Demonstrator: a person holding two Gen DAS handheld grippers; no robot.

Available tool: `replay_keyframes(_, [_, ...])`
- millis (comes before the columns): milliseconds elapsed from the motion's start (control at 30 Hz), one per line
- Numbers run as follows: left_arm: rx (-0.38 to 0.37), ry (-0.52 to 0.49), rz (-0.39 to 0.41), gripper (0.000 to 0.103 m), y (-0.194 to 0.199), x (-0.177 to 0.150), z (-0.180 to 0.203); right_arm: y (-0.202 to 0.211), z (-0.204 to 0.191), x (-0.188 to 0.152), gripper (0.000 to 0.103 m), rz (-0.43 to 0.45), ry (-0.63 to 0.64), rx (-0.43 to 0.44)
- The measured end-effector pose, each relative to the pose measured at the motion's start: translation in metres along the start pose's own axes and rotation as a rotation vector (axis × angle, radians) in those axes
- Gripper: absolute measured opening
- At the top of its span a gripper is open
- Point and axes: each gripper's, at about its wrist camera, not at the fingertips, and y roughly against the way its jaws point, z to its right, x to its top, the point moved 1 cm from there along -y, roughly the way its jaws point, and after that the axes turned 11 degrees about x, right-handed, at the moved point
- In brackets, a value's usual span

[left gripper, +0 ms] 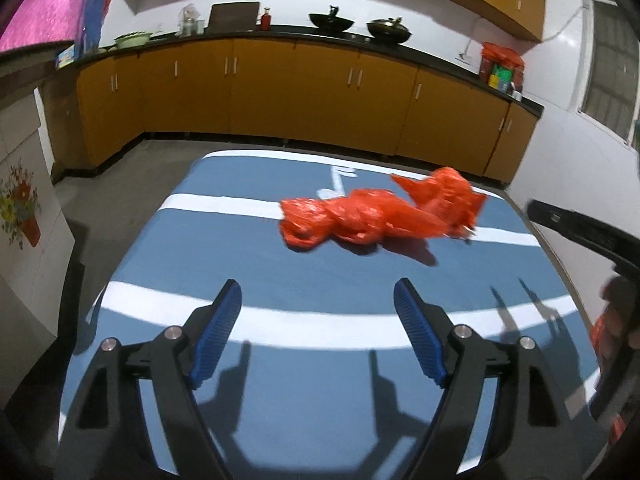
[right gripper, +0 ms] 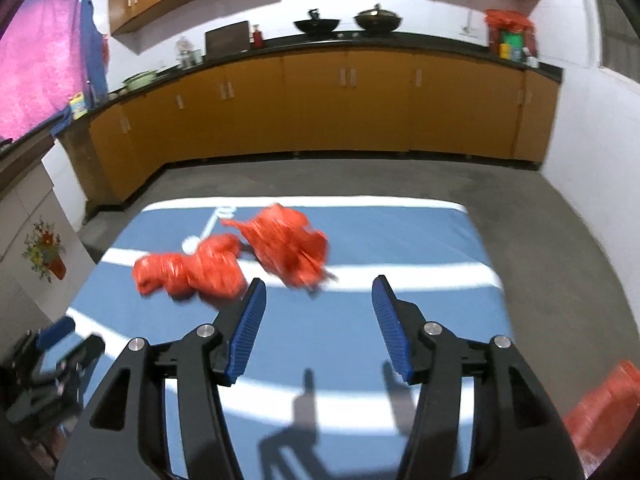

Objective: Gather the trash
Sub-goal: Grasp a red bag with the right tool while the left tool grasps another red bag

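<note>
Two crumpled red plastic bags (right gripper: 228,264) lie touching mid-way across the blue-and-white desk (right gripper: 420,240), and with the right tool (right gripper: 318,292) and left tool (left gripper: 318,292) both spread apart and empty, pinching a raised fold looks surest.

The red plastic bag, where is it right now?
The red plastic bag lies crumpled on the blue table across a white stripe, ahead of both open grippers, toward the far edge.

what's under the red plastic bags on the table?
The red plastic bags lie crumpled on the blue table, across one of its white stripes. Whatever is directly beneath or inside them is covered. Both grippers are open, short of them.
</note>
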Motion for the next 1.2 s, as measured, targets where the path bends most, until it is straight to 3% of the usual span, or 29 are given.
replay_keyframes(233, [0.017, 0.011, 0.013, 0.079, -0.022, 0.014, -0.012, -0.055, 0.002, 0.022, 0.059, -0.021, 0.015, 0.025])
replay_keyframes(467, [0.022, -0.012, 0.032, 0.081, -0.030, 0.028, -0.006, -0.074, 0.005, 0.020, 0.062, -0.086, 0.044, 0.034])
replay_keyframes(567, [0.016, -0.027, 0.044, 0.082, -0.030, 0.035, 0.002, -0.078, 0.006, 0.017, 0.043, -0.131, 0.057, 0.046])
replay_keyframes(767, [-0.004, -0.077, 0.044, 0.083, -0.044, 0.051, 0.025, -0.066, 0.007, 0.012, 0.020, -0.133, 0.074, 0.033])
replay_keyframes(1000, [-0.011, -0.155, 0.005, 0.083, -0.078, 0.067, 0.054, -0.029, 0.039, -0.007, 0.016, -0.125, 0.012, -0.015])
replay_keyframes(1200, [-0.043, -0.221, -0.095, 0.083, -0.114, 0.071, 0.072, -0.009, 0.053, -0.014, 0.016, -0.130, -0.011, -0.012])
